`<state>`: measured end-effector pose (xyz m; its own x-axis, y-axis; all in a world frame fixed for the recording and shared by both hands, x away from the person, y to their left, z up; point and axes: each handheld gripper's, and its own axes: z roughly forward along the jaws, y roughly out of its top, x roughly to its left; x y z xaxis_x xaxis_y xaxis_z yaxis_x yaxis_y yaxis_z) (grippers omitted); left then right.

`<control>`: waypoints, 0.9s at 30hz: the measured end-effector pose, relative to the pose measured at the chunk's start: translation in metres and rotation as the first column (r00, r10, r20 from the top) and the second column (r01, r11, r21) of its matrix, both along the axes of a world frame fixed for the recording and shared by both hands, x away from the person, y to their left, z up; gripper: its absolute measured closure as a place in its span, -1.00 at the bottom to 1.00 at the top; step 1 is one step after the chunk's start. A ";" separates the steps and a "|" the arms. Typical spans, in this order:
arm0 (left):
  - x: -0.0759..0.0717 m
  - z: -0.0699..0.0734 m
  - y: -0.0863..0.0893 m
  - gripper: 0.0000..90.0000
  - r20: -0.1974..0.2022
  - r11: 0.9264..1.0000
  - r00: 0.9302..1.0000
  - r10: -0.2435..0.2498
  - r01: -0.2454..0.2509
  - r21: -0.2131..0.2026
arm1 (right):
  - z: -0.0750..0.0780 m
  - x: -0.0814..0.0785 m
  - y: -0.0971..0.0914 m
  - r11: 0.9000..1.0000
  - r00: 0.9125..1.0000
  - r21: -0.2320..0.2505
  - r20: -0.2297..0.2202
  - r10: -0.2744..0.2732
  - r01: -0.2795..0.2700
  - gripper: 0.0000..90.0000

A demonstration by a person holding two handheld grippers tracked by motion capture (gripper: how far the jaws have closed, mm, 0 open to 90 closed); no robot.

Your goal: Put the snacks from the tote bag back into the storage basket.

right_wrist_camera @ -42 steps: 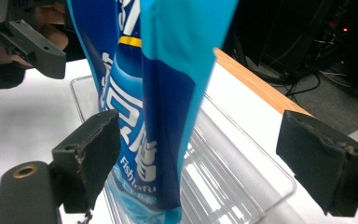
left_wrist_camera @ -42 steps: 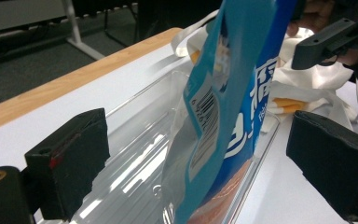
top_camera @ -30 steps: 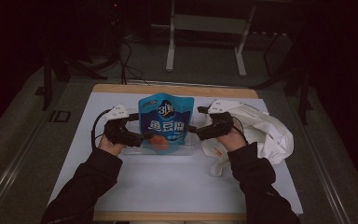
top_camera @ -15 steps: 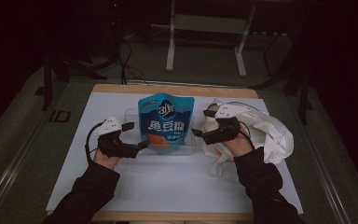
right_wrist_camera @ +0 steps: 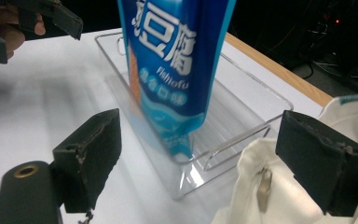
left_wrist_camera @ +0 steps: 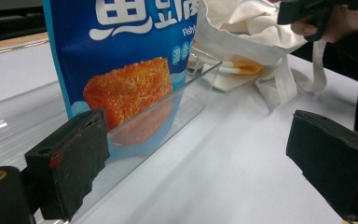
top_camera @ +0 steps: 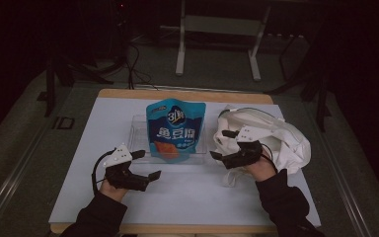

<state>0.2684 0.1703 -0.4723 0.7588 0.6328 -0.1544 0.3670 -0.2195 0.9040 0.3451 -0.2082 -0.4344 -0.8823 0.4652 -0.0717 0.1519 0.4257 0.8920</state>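
Both my grippers hang free over the table, and the snack pouch stands in the clear tray.

From the high view I see the white table, then the white cloth bag at the right, touching the clear tray. The blue pouch stands upright in it. My left gripper and right gripper have jaws wide apart, holding nothing.

The blue snack pouch is running off the top edge in both gripper views, its small print blurring beyond reading.
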 end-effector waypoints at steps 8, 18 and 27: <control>-0.015 -0.008 -0.014 -0.87 -0.015 0.997 0.998 -0.058 0.058 0.042 | -0.009 -0.019 -0.007 1.000 1.000 -0.017 -0.007 0.022 -0.022 -0.68; -0.020 -0.008 -0.031 -0.87 -0.006 0.990 0.992 -0.127 0.127 0.063 | -0.016 -0.036 -0.014 1.000 1.000 -0.020 -0.006 0.017 -0.017 -0.68; -0.024 -0.009 -0.041 -0.87 -0.007 0.982 0.985 -0.172 0.172 0.075 | -0.025 -0.051 -0.026 1.000 1.000 -0.001 0.002 -0.017 0.017 -0.69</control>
<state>0.2448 0.1294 -0.4814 0.8575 0.5022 -0.1117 0.3178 -0.3463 0.8827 0.2939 -0.2338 -0.4597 -0.8741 0.4801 -0.0738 0.1573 0.4237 0.8921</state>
